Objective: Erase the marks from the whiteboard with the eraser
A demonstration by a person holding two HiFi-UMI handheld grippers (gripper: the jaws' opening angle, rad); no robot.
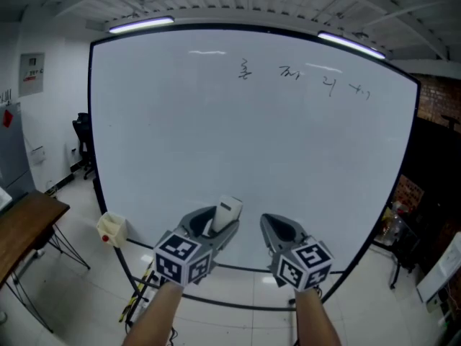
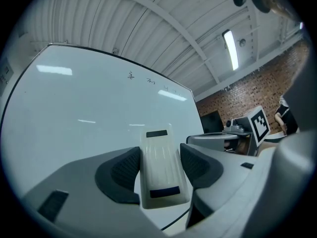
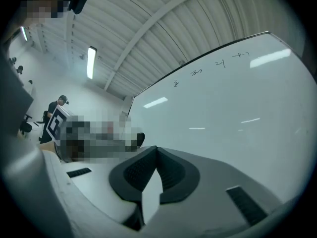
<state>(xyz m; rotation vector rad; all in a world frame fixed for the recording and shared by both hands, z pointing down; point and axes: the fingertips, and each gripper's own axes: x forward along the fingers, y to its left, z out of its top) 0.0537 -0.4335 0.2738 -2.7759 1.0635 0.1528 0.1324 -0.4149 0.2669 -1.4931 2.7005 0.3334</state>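
Observation:
A large whiteboard (image 1: 216, 135) stands in front of me, with several dark handwritten marks (image 1: 306, 78) along its top right. The same marks (image 2: 148, 79) show small near the board's top in the left gripper view, and the marks (image 3: 208, 66) also appear in the right gripper view. My left gripper (image 1: 220, 225) is shut on a white eraser (image 1: 228, 211), which sticks up between the jaws, low before the board. The eraser (image 2: 161, 165) fills the gap between the pads. My right gripper (image 1: 277, 229) is shut on nothing, beside the left one.
A wooden desk (image 1: 21, 225) stands at the left. A yellowish object (image 1: 112, 228) hangs at the board's lower left corner. A black chair (image 1: 83, 139) is behind the board's left edge. A brick wall (image 1: 436, 99) and clutter (image 1: 392, 222) lie to the right.

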